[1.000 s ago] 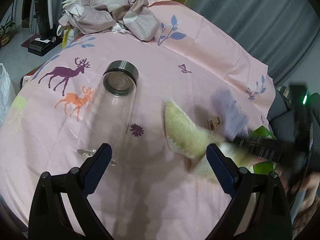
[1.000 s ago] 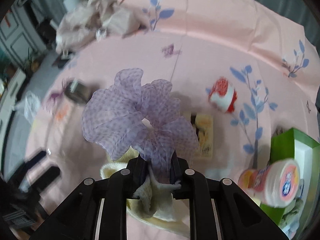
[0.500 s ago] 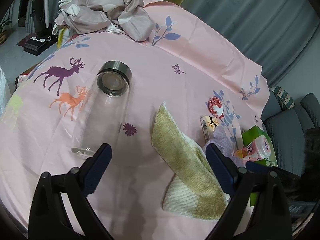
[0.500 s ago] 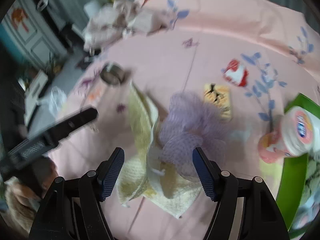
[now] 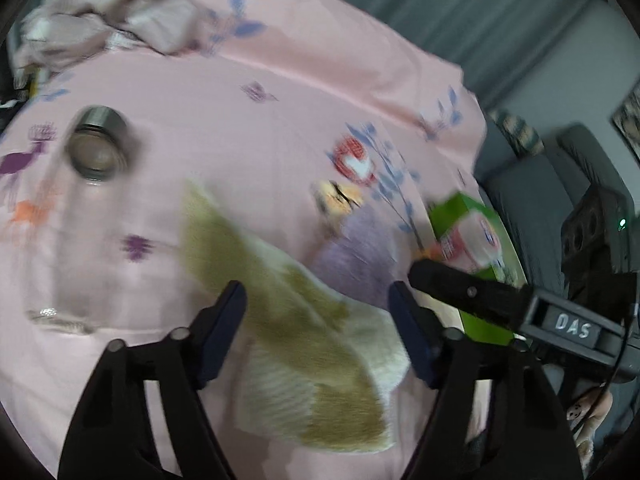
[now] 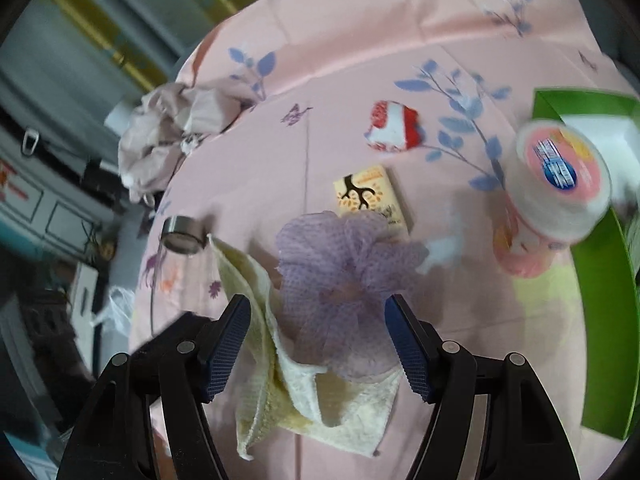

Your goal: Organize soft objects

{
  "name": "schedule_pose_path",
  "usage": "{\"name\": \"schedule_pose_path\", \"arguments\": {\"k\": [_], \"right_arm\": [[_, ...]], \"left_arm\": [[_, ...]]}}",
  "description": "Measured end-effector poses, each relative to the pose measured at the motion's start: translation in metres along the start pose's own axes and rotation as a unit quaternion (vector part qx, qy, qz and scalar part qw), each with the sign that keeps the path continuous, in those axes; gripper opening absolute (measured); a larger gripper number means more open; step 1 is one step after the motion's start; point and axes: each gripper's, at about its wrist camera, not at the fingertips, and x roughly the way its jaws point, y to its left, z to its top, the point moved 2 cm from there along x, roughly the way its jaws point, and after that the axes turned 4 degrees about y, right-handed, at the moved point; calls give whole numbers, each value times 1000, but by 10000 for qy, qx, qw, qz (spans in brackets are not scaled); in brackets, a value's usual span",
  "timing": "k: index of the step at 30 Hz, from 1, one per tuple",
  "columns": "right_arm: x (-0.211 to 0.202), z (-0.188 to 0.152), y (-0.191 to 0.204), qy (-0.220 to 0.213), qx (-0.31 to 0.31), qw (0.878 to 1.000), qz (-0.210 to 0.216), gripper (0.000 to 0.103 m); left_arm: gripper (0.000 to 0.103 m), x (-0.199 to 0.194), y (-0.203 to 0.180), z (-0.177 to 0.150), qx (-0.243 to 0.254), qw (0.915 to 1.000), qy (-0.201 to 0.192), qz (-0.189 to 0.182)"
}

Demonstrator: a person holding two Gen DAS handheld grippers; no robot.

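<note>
A yellow-white towel (image 5: 304, 340) lies crumpled on the pink tablecloth (image 5: 224, 128); it also shows in the right wrist view (image 6: 280, 360). A purple mesh scrunchie (image 6: 340, 276) rests on the towel's edge, also seen in the left wrist view (image 5: 356, 256). My left gripper (image 5: 320, 328) is open above the towel. My right gripper (image 6: 318, 344) is open and empty, just above the scrunchie and towel. The right gripper's body (image 5: 500, 304) shows in the left wrist view.
A glass bottle with a steel cap (image 5: 96, 148) lies at left. A green box (image 6: 600, 240) holds a pink-labelled tub (image 6: 560, 184). A small patterned box (image 6: 370, 196), a red-white packet (image 6: 394, 124) and a crumpled cloth heap (image 6: 176, 128) lie on the table.
My right gripper opened and let go of the scrunchie and towel, which now lie on the table. My left gripper swung right, over the towel.
</note>
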Motion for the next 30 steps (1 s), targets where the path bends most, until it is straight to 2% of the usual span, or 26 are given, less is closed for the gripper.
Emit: {"name": "schedule_pose_path", "arguments": {"k": [6,10,12,14,18,19,20,21,23,25,30], "right_arm": [[-6,-8,-29,-273,902,9953,225,71],[2,-10,-42,-264,1406,9889,414,71],[7,-11,-48,-253,1554,9869,355,71],[15,-10,-54,-181,1634,9860,270,71],[33,-14,-63,1,1937,9803,399,71],[36,-15,-63,5,1936,9804,355,66],[39,-15,-63,25,1917,9811,267,57],[42,-15,-63,28,1914,9813,201,52],[45,-16,-63,60,1882,9819,178,32],[43,-16,-60,42,1751,9842,246,18],[10,-11,-42,-477,1277,9897,430,13]], "left_arm": [[69,34,-14,10,320,9984,426,204],[69,51,-19,13,482,9966,643,204],[62,57,-20,10,558,9958,693,221],[42,64,-20,8,581,9950,792,201],[19,71,-16,5,479,9949,883,67],[10,72,-16,4,469,9949,889,45],[8,72,-16,3,447,9949,899,1],[8,72,-17,2,429,9951,891,-17],[5,69,-20,1,480,9954,831,-58],[5,63,-25,0,500,9960,731,-152],[5,32,-46,3,726,9965,279,-320]]}}
